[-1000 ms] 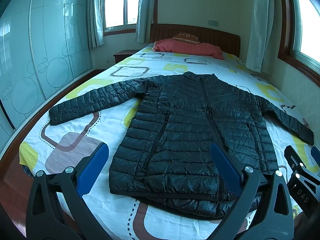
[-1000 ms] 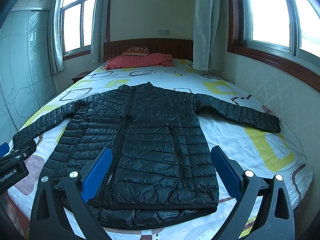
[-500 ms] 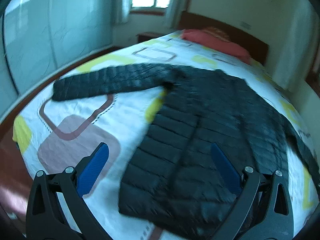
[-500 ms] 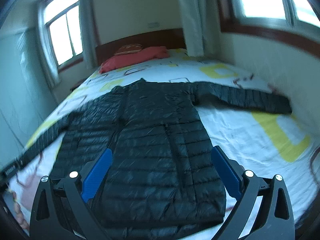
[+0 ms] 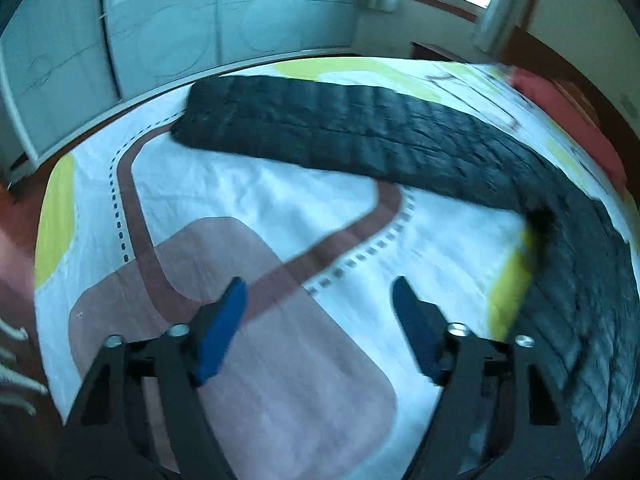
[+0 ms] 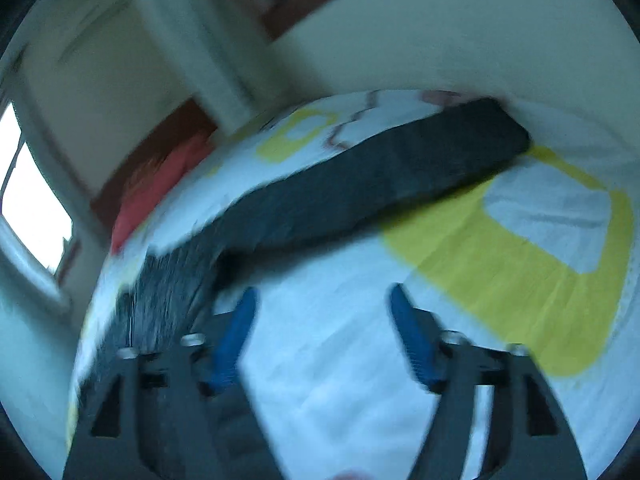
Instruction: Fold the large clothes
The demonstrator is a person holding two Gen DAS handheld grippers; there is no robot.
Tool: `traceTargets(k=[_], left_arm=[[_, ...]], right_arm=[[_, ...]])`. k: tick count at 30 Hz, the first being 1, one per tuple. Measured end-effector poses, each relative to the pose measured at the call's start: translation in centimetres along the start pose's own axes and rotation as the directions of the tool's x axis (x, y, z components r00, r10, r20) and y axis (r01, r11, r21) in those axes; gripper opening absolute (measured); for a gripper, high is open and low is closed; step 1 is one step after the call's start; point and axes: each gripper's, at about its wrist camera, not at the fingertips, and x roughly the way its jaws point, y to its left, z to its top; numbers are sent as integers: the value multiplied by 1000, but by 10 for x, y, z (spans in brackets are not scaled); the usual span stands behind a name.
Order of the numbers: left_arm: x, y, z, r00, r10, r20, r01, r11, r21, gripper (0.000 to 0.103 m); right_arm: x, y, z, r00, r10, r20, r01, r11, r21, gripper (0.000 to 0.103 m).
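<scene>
- Black quilted puffer jacket (image 5: 400, 136) lies flat on the patterned bed sheet (image 5: 256, 192), sleeves spread toward both side edges; no fold done yet.
- Left gripper (image 5: 318, 302) & right gripper (image 6: 322, 306): jaws apart, just been closing, nothing btw them.
- Left to do, prob.: sleeves in, then body.

- Left claw (image 5: 318, 300): bare bed (image 5: 248, 184) sheet ahead; sleeve (image 5: 320, 128) lies across the far path, wardrobe (image 5: 160, 28) beyond.
- Right claw (image 6: 322, 304): open sheet ahead; other sleeve (image 6: 380, 184) crosses beyond, wall (image 6: 480, 40) close behind.
</scene>
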Motion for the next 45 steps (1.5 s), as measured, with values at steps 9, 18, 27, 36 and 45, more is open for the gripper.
traceTargets(k=[9, 18, 27, 36, 45], left_arm=[[24, 21, 4, 998, 51, 24, -48, 993, -112, 92], [30, 16, 0, 992, 115, 48, -112, 992, -56, 93], [41, 6, 0, 986, 165, 40, -165, 986, -6, 101], [43, 5, -2, 982, 180, 49, -180, 984, 4, 101], [44, 3, -4, 980, 192, 59, -193, 981, 12, 101]], right_arm=[[53, -92, 48, 998, 10, 70, -31, 951, 306, 75], [81, -106, 87, 981, -37, 192, -24, 952, 306, 76], [91, -111, 106, 983, -64, 171, 14, 960, 280, 13], [51, 32, 95, 967, 130, 221, -124, 991, -39, 12], [61, 234, -10, 940, 341, -13, -322, 871, -371, 12]])
